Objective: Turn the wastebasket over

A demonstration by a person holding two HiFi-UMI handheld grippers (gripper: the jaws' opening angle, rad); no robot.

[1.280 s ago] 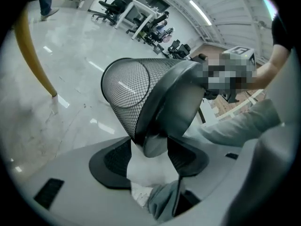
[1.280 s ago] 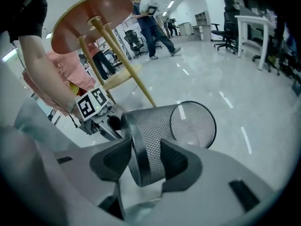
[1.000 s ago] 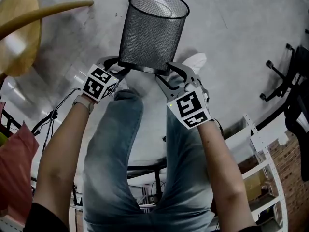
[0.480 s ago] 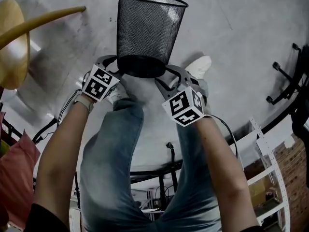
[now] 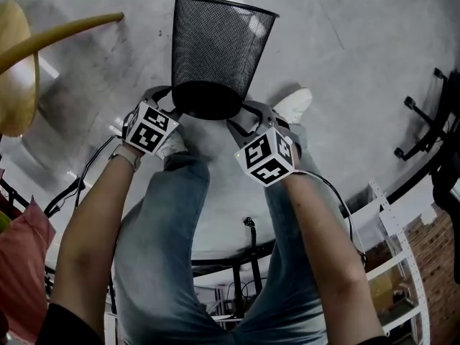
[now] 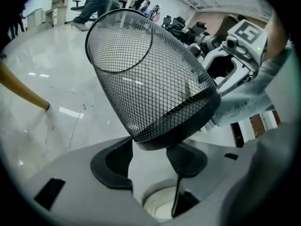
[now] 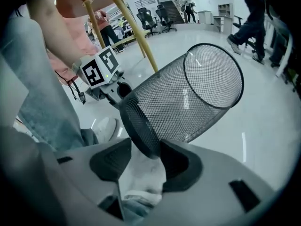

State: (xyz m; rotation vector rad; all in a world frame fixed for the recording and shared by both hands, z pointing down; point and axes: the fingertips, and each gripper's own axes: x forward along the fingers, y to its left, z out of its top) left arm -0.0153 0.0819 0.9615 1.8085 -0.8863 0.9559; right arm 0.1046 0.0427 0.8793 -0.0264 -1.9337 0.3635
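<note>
Fingers [image 6: 113, 161] of left gripper [image 5: 167, 100] and right gripper [image 5: 246, 115] clamped on opposite sides of the solid base of black mesh wastebasket [image 5: 215, 49], centre of head view. Long axis tilted, running up the frame: base nearest the person, open mouth toward top edge, over grey floor [image 5: 345, 63].

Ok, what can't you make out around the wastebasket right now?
- The floor right under the wastebasket: head view, its base, the left gripper and the right gripper cover it.
- Its inside bottom: every view, dark mesh screens it.
- Yellow furniture: head view, cut off by the left edge.
</note>
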